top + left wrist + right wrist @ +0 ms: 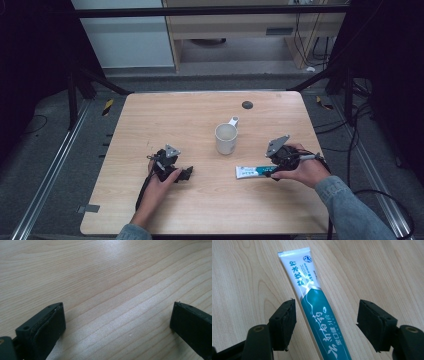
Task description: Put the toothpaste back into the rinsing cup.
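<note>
Teal-and-white toothpaste tube [312, 302] is lying flat on the wooden table [200, 210], running lengthwise between your right gripper [325, 322] pads, neither one pressing it. Your left gripper [117, 322] is sitting spread over bare wood, well apart, so the right is nearer.

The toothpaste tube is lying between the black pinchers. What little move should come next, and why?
Probably close the right gripper on the toothpaste tube. The tube lies flat on the table between open jaws, with a gap still showing on one side.
</note>
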Demonstrator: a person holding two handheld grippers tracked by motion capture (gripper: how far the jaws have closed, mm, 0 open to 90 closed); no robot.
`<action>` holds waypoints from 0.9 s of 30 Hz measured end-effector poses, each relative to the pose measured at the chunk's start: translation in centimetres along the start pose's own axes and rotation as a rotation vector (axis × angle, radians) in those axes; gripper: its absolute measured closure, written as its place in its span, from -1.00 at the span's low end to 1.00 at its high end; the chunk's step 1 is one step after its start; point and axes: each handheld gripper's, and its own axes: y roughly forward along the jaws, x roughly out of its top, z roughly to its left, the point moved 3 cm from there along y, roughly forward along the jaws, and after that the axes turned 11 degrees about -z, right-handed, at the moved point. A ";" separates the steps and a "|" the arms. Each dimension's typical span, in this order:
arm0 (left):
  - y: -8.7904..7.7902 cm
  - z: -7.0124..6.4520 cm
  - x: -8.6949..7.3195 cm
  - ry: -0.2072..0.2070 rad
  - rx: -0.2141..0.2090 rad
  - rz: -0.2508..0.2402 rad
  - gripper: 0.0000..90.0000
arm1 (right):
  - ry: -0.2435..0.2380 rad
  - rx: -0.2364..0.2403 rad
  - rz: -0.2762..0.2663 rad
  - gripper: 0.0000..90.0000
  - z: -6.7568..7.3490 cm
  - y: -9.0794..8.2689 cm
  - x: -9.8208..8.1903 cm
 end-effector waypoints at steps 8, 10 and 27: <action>0.0 0.0 0.0 0.000 0.000 0.000 -1.00 | -0.021 0.025 0.034 -0.19 -0.1 0.4 0.4; 0.0 0.0 0.0 0.000 0.000 0.000 -1.00 | -0.030 0.030 0.047 -0.20 0.0 0.5 0.5; 0.0 0.0 0.0 -0.001 0.000 -0.001 -1.00 | -0.065 0.072 0.075 -0.15 0.2 1.4 1.1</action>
